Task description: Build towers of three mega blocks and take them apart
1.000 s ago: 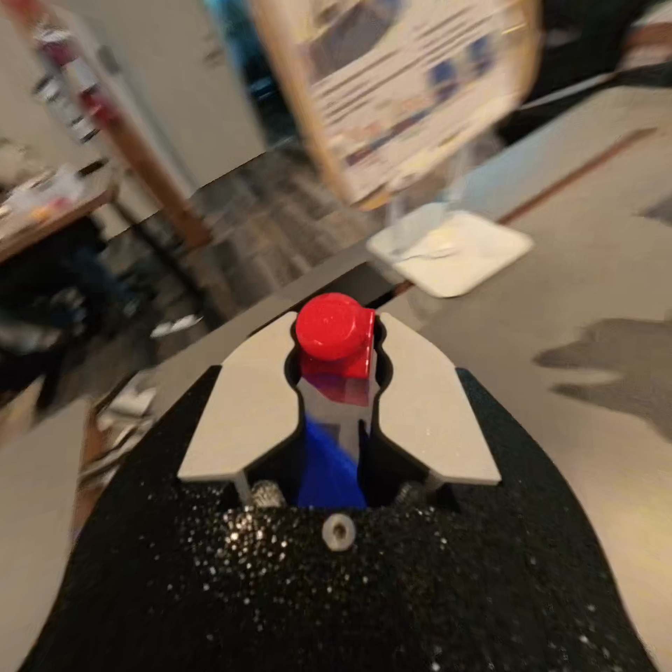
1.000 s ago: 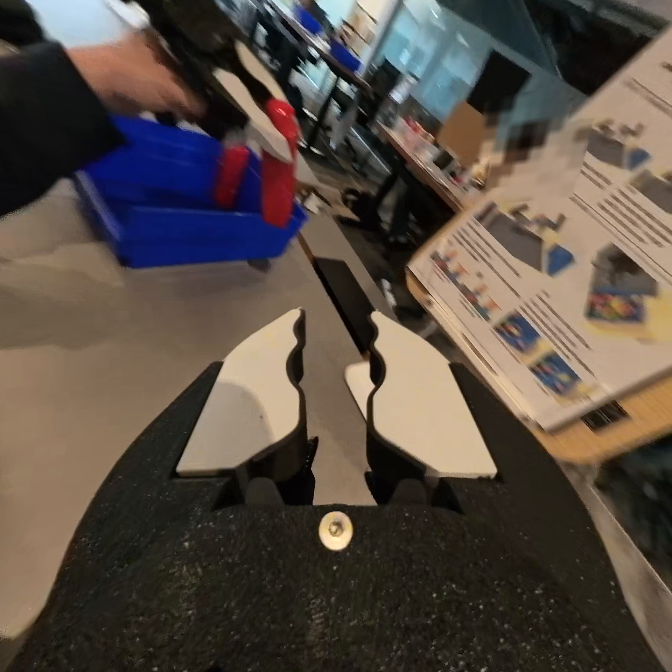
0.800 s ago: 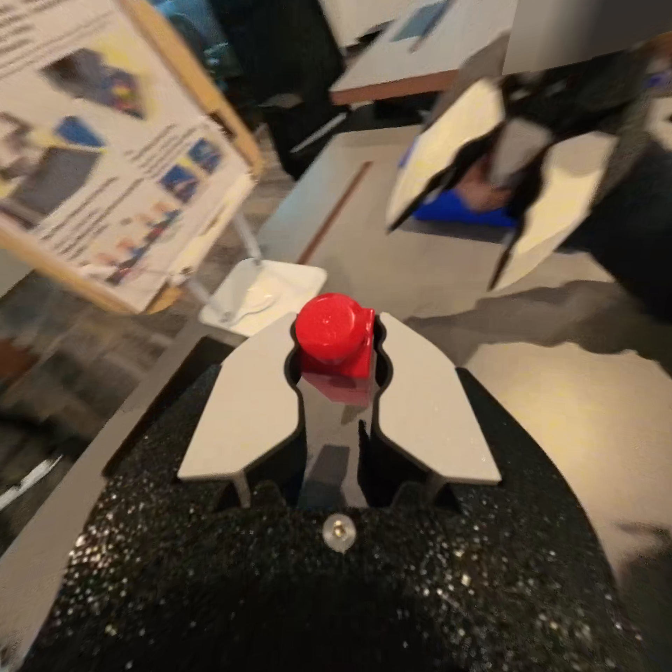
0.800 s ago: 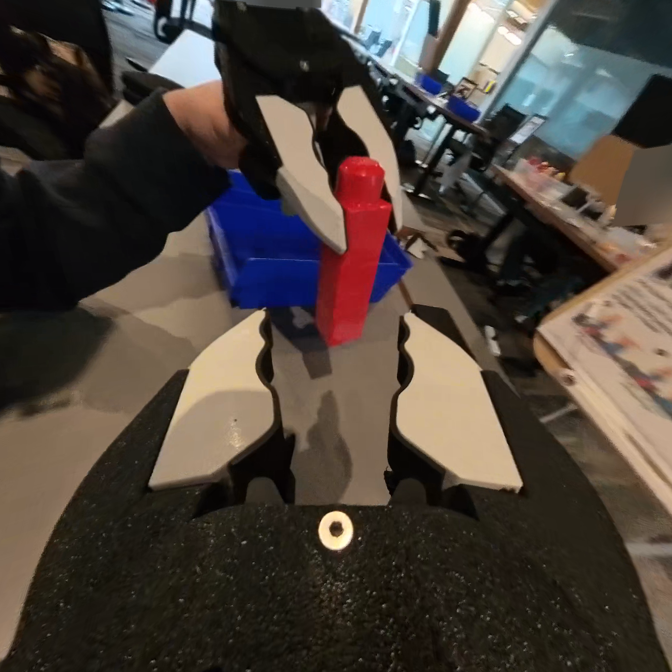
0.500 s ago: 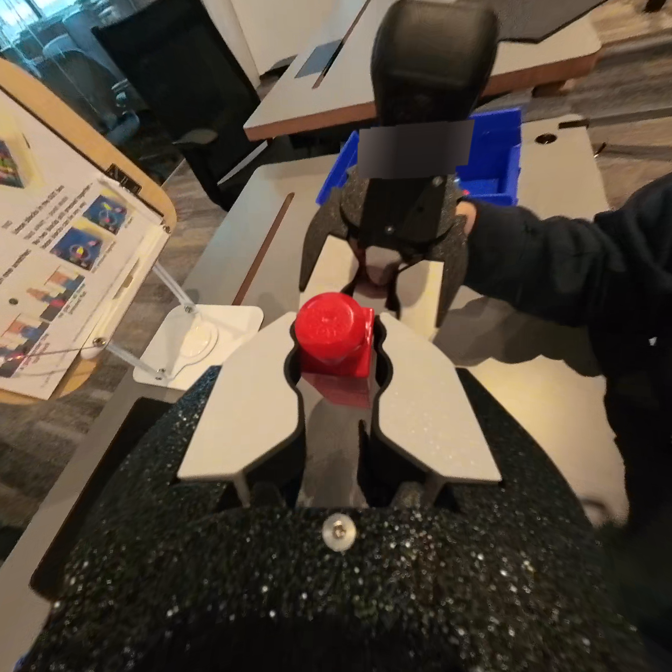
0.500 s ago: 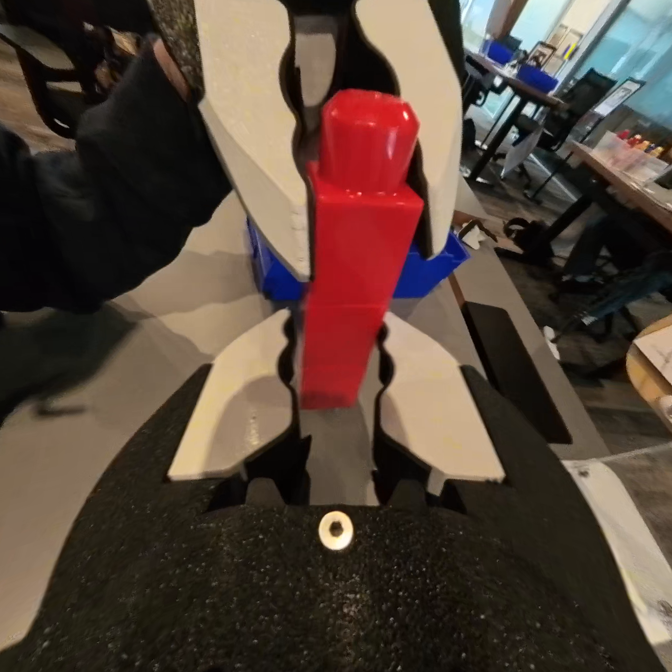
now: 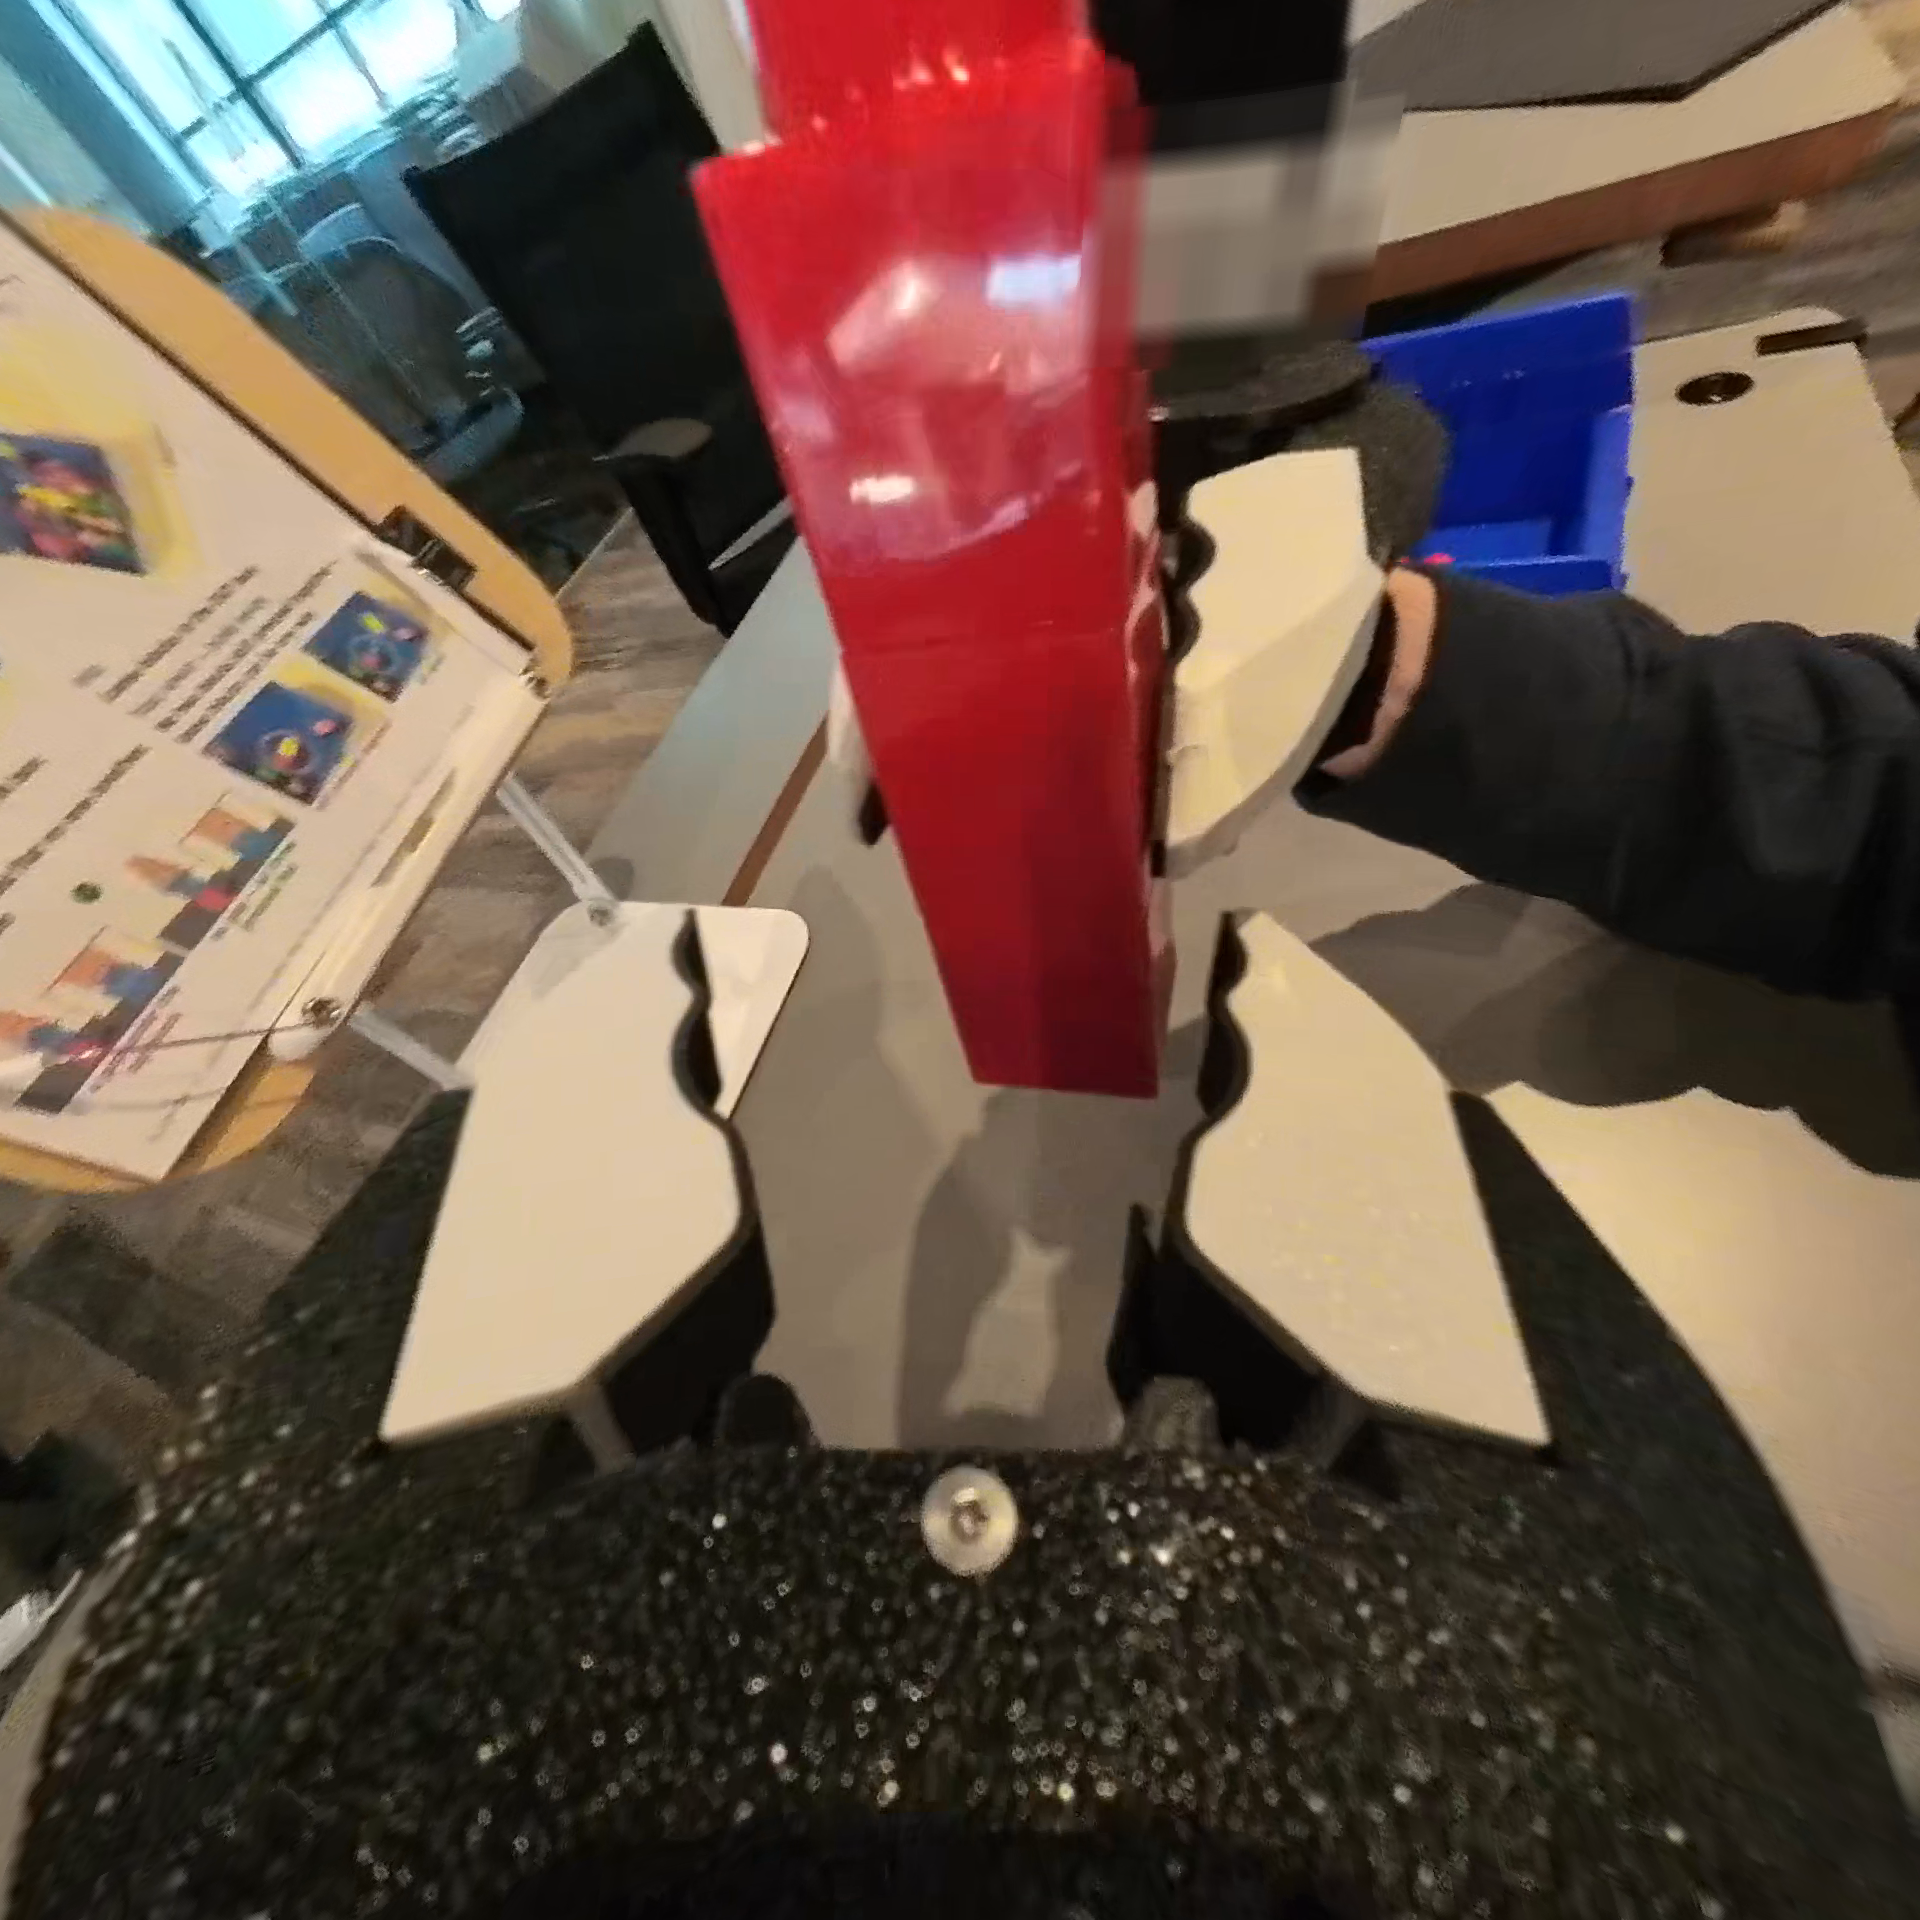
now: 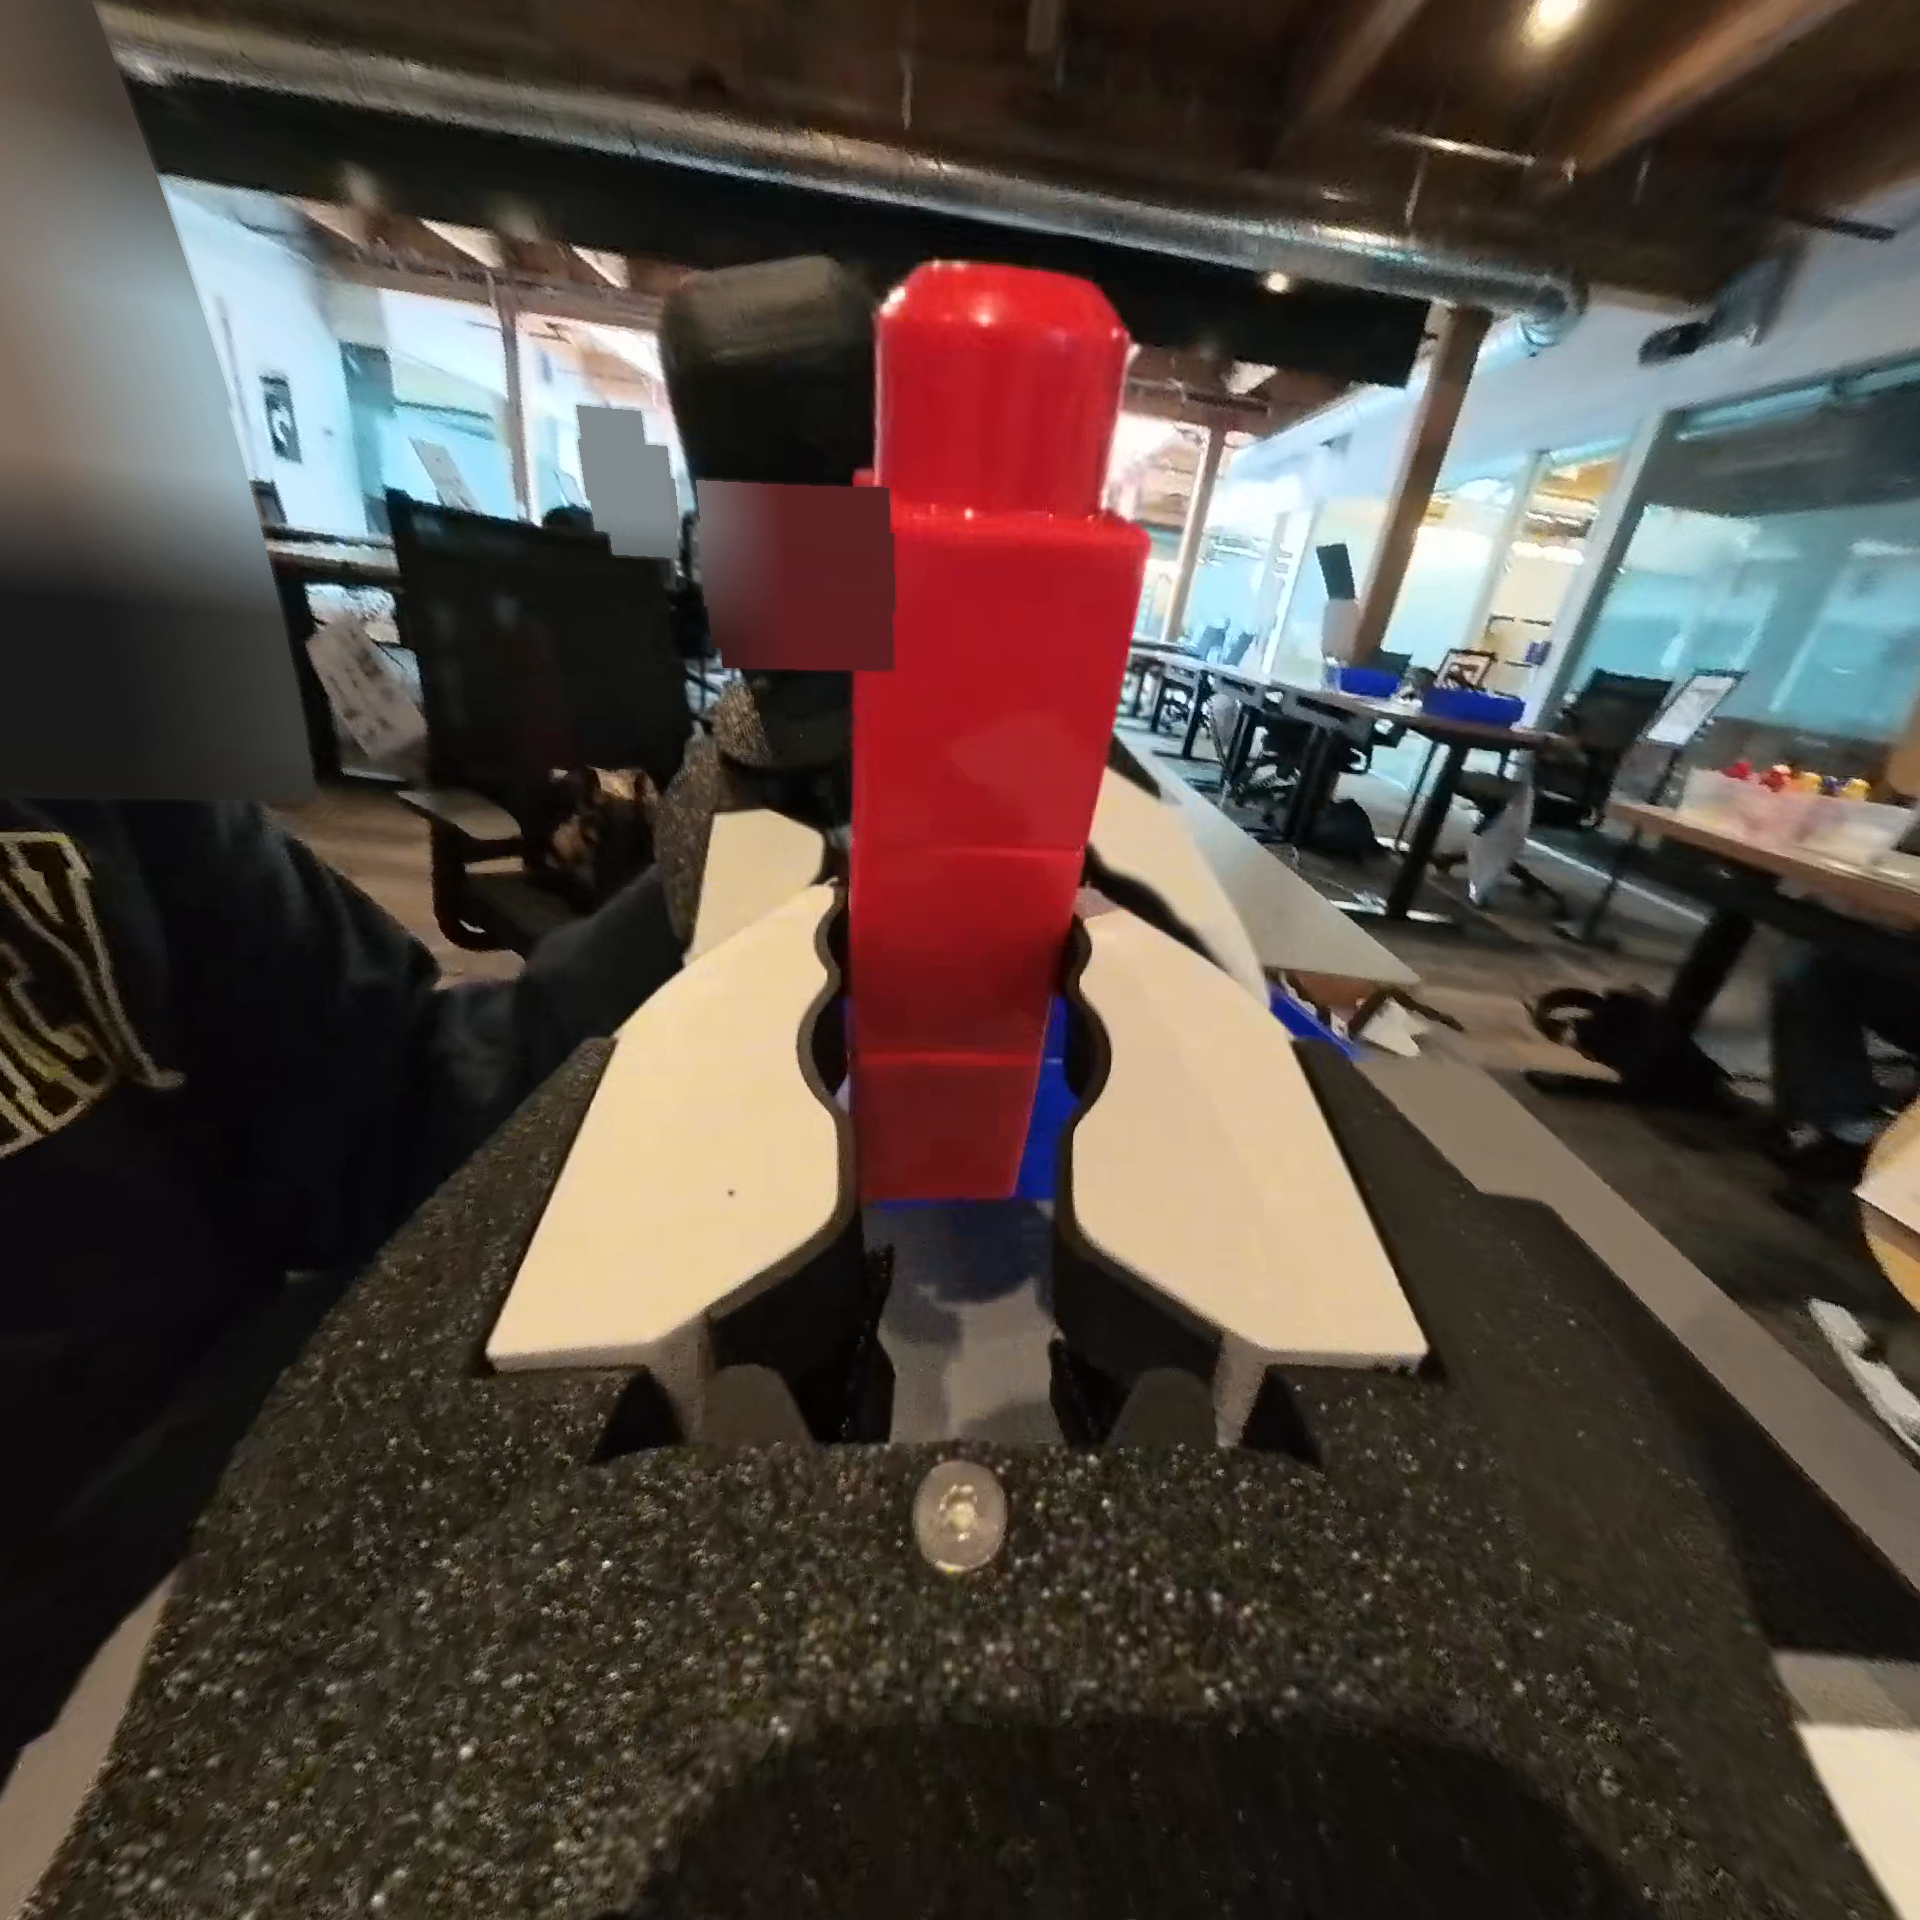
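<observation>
A tower of three red mega blocks (image 8: 987, 675) stands upright between my right gripper's (image 8: 956, 935) fingers, which are shut on its lower blocks. In the left wrist view the same tower (image 7: 966, 623) hangs just in front of my left gripper (image 7: 966, 987), which is open and empty, its fingers spread either side of the tower's end without touching it. One of the right gripper's fingers (image 7: 1268, 665) shows there against the tower's side. The left gripper's black body (image 8: 769, 364) shows behind the tower in the right wrist view.
A blue bin (image 7: 1507, 436) sits on the grey table (image 7: 1558, 1195) behind the grippers. An instruction board (image 7: 208, 727) on a white stand base (image 7: 623, 997) is at the table's left edge. A dark sleeve (image 7: 1610, 790) reaches in from the right. Desks and chairs lie beyond.
My left gripper has opened and let go of the red blocks. My right gripper has shut on the tower's lower end and now holds it upright.
</observation>
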A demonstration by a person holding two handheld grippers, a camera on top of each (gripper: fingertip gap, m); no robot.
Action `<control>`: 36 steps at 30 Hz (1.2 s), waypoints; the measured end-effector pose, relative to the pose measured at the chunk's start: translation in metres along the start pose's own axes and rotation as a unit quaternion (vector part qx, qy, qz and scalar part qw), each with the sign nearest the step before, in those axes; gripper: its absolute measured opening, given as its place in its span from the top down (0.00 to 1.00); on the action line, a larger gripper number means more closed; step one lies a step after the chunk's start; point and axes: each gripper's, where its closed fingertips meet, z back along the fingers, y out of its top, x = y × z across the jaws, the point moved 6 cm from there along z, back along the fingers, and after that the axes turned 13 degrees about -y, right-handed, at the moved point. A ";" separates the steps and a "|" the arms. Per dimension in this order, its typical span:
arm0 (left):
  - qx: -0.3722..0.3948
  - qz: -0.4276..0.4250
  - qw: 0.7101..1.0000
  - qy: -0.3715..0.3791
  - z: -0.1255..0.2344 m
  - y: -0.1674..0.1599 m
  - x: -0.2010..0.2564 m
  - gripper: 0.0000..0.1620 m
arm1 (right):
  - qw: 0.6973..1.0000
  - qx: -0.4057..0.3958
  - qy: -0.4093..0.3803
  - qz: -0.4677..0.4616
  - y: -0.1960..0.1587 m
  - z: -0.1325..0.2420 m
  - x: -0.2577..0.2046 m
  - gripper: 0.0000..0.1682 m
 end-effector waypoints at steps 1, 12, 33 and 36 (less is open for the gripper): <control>0.001 -0.006 1.000 -0.008 -0.003 0.001 0.002 0.50 | 1.000 0.004 0.003 -0.001 0.000 0.000 -0.001 0.78; -0.040 -0.013 0.995 -0.092 -0.021 -0.011 0.010 0.77 | 0.999 0.039 -0.021 0.005 0.020 0.021 0.001 0.66; -0.008 0.071 0.987 -0.147 -0.026 -0.019 0.002 0.78 | 0.845 0.030 -0.225 0.484 0.043 0.032 -0.029 0.78; 0.009 0.060 0.989 -0.132 -0.019 -0.016 -0.001 0.78 | 0.855 0.010 -0.256 0.450 0.052 0.049 -0.021 0.78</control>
